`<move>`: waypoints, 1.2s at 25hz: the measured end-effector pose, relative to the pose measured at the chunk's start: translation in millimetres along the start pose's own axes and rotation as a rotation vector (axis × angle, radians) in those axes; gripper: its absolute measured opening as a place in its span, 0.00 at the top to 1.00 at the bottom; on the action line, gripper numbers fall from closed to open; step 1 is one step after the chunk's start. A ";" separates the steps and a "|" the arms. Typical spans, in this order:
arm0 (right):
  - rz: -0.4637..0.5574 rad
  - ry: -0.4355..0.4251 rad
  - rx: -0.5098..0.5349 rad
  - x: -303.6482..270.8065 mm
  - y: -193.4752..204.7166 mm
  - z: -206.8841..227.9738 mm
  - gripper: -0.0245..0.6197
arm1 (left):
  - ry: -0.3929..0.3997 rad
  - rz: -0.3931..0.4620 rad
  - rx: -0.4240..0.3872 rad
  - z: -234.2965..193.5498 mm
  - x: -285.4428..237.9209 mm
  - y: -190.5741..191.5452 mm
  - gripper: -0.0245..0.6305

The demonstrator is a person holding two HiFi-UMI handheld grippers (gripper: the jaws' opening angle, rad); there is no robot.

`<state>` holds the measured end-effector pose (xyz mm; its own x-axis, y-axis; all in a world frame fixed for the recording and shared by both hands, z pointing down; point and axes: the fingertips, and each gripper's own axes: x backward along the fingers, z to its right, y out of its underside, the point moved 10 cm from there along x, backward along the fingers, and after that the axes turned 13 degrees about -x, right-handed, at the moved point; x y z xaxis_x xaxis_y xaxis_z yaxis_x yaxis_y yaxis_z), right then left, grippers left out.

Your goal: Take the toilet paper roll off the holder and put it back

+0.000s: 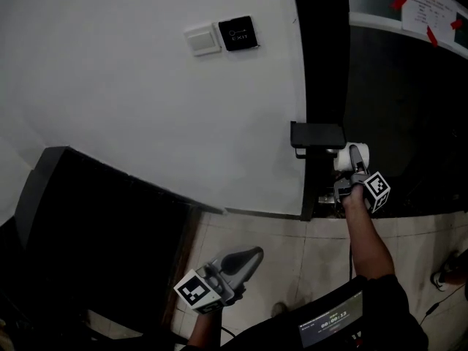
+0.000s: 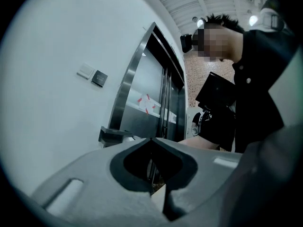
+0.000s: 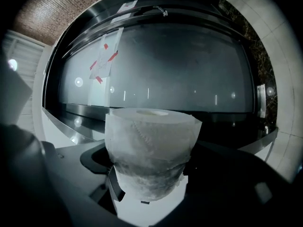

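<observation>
Toilet paper roll [image 3: 150, 148] is clamped in the wide-spread right gripper [image 1: 352, 165] just below the holder [image 1: 316, 136] — the left gripper [image 1: 247, 259] is closed, empty.

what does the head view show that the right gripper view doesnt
Only the head view: the black holder on the white wall, the exit button higher up, and the left gripper low over the floor tiles.
Only the right gripper view: the toilet paper roll squeezed at its waist between the jaws, core hole facing up.
Both: the roll in the right gripper, and the notice stuck with red tape on the dark door.
</observation>
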<state>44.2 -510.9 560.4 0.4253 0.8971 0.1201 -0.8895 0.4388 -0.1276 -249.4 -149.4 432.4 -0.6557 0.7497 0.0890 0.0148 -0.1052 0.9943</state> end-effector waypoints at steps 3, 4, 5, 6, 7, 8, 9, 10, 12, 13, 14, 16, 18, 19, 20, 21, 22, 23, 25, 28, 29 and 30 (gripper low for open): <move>-0.094 0.022 0.014 -12.5 28.3 6.7 0.28 | -0.026 -0.009 0.000 -0.8 6.5 0.6 0.96; -0.130 0.030 0.017 -15.5 38.9 8.4 0.28 | -0.033 -0.010 -0.002 -0.8 7.9 0.2 0.96; -0.164 0.033 0.016 -18.1 49.3 10.1 0.28 | -0.039 -0.010 -0.003 -0.7 9.0 -0.4 0.96; -0.195 0.032 0.011 -20.3 59.4 11.5 0.28 | -0.044 -0.011 -0.005 -0.3 10.1 -1.1 0.96; -0.221 0.032 0.003 -22.2 68.9 12.6 0.28 | -0.047 -0.014 -0.007 0.2 11.2 -2.0 0.96; -0.240 0.033 -0.006 -23.6 77.3 13.5 0.28 | -0.051 -0.015 -0.008 1.0 12.3 -2.8 0.96; -0.257 0.034 -0.013 -24.6 84.5 14.3 0.28 | -0.053 -0.016 -0.010 1.8 13.4 -3.5 0.96; -0.275 0.033 -0.015 -25.4 90.4 15.2 0.28 | -0.054 -0.015 -0.012 2.7 14.2 -4.1 0.96; -0.307 0.030 -0.014 -26.0 98.9 17.0 0.28 | -0.056 -0.015 -0.013 5.0 15.6 -5.2 0.96; -0.315 0.027 -0.018 -25.7 101.4 18.0 0.28 | -0.056 -0.016 -0.014 6.5 16.4 -5.8 0.96; -0.321 0.022 -0.022 -25.5 102.8 18.7 0.28 | -0.057 -0.018 -0.015 7.8 17.6 -6.3 0.96; -0.335 0.014 -0.020 -25.5 103.3 19.1 0.28 | -0.059 -0.022 -0.016 9.7 20.0 -6.4 0.96; -0.359 0.014 0.005 -24.2 102.8 19.3 0.27 | -0.058 -0.023 -0.017 11.7 20.9 -5.7 0.96; -0.375 0.017 0.018 -22.8 102.9 19.5 0.25 | -0.056 -0.023 -0.017 13.1 20.8 -5.5 0.96; -0.393 0.019 0.023 -20.8 103.4 19.9 0.21 | -0.055 -0.022 -0.017 14.6 20.6 -5.7 0.96; -0.410 0.019 0.021 -18.2 104.0 20.7 0.20 | -0.053 -0.020 -0.017 16.0 20.3 -6.3 0.96; -0.421 0.016 0.017 -14.3 104.1 21.9 0.20 | -0.053 -0.018 -0.019 17.4 19.8 -7.2 0.96; -0.428 0.011 0.015 -8.8 103.7 23.3 0.19 | -0.051 -0.016 -0.021 19.0 19.2 -8.3 0.96; -0.441 0.013 0.034 8.8 103.8 24.6 0.19 | -0.043 -0.010 -0.024 22.8 17.0 -10.9 0.96; -0.519 0.048 0.144 46.6 111.7 25.5 0.19 | -0.016 0.000 -0.025 29.3 10.9 -13.5 0.96; -0.556 0.053 0.191 61.1 115.3 25.3 0.19 | -0.007 0.005 -0.024 31.8 8.6 -14.0 0.96; -0.590 0.048 0.235 76.5 118.4 23.7 0.19 | 0.003 0.009 -0.024 34.2 6.2 -14.6 0.96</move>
<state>-32.5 -391.6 577.8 0.8571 0.5117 0.0589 -0.5139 0.8415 0.1669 -227.9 -120.9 420.5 -0.6578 0.7469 0.0973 0.0023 -0.1272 0.9919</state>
